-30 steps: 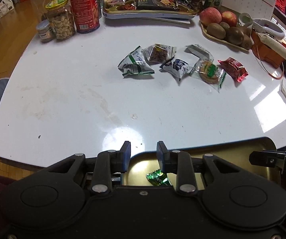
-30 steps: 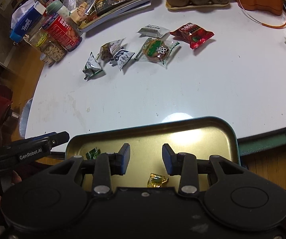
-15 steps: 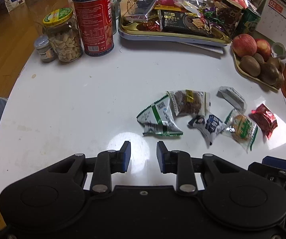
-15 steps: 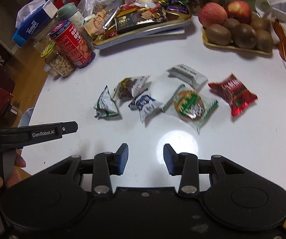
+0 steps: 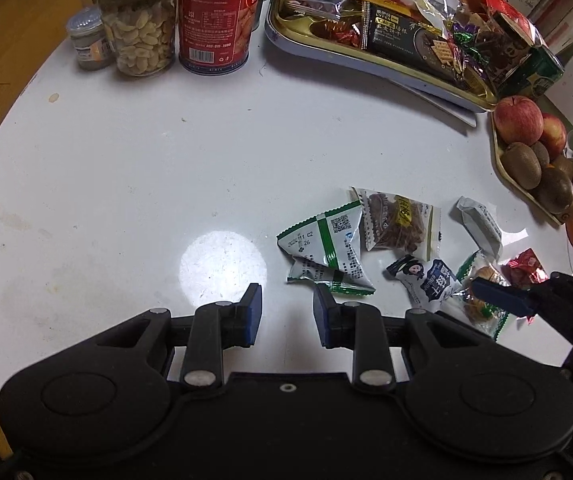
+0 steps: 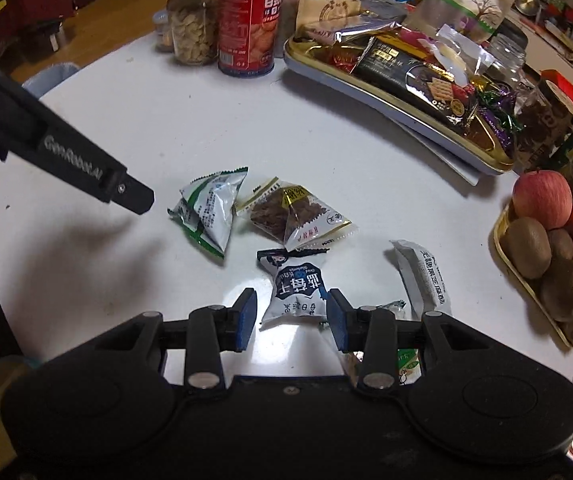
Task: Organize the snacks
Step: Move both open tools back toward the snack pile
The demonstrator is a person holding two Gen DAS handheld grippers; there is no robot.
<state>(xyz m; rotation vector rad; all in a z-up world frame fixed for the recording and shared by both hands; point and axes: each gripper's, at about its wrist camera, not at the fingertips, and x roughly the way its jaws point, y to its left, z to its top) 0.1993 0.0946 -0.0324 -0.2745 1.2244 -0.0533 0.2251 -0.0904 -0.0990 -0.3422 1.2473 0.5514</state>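
The loose snack packets are lying in a small cluster on the white table (image 5: 126, 160), toward its right side, and both grippers are now hanging right over them. A second ago they were back at the near edge above a gold tin with a couple of sweets in it; that tin is showing now only as a gold corner at the lower left of the right wrist view. So, as I read it, a fresh pick is starting, not a drop-off.

The right gripper (image 6: 288, 314) is pointing steeply down with its jaws parted and empty, the navy-and-white packet (image 6: 296, 294) sitting just ahead between the pads but not pinched. The left gripper (image 5: 287, 308) is likewise standing open on nothing, its right pad near the green-and-white packet (image 5: 326, 248).

The brown jerky packet (image 6: 292, 214) is touching the green one, so a grab could drag its neighbour along. A white bar packet (image 6: 424, 276) is lying just to the right. Farther back, well apart, a loaded snack tray (image 5: 366, 62), a red can (image 5: 216, 16) and a peanut jar (image 5: 138, 20) are lining the far edge, with a fruit dish (image 6: 502, 236) at the right edge; none is blocking the reach.
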